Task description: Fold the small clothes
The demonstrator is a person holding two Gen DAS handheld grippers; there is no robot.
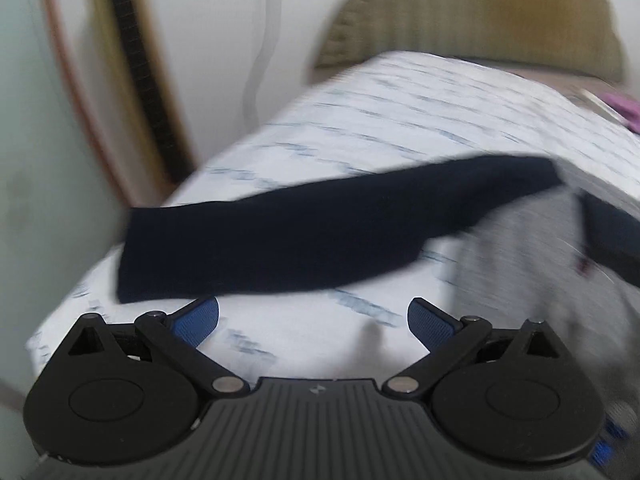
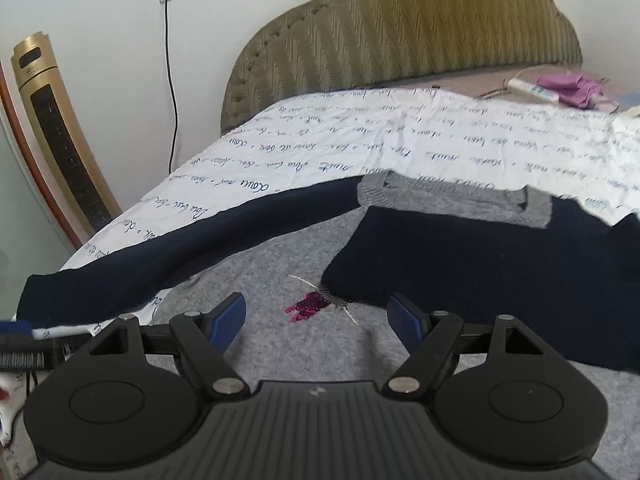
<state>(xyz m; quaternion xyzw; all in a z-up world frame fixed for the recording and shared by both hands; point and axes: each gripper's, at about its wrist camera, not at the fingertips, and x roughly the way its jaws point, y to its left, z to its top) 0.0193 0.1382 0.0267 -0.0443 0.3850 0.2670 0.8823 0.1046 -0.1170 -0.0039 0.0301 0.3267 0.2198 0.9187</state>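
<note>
Grey-and-navy sweater [image 2: 280, 256] flat on the bed's script-printed sheet [image 2: 360, 148], right sleeve folded in, left sleeve [image 1: 280, 236] outstretched. Both hand-held grippers, left [image 1: 313, 320] and right [image 2: 316, 318], agape, empty. Risks: pinching sheet along with sleeve; skewed fold.

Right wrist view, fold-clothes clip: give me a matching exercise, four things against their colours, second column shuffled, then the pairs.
Things:
1. headboard
2. tower fan
3. sleeve stretched out to the left
4. sweater body

Colours:
A. grey
B. gold
C. olive green
D. navy

Pairs: 1-C, 2-B, 3-D, 4-A
</note>
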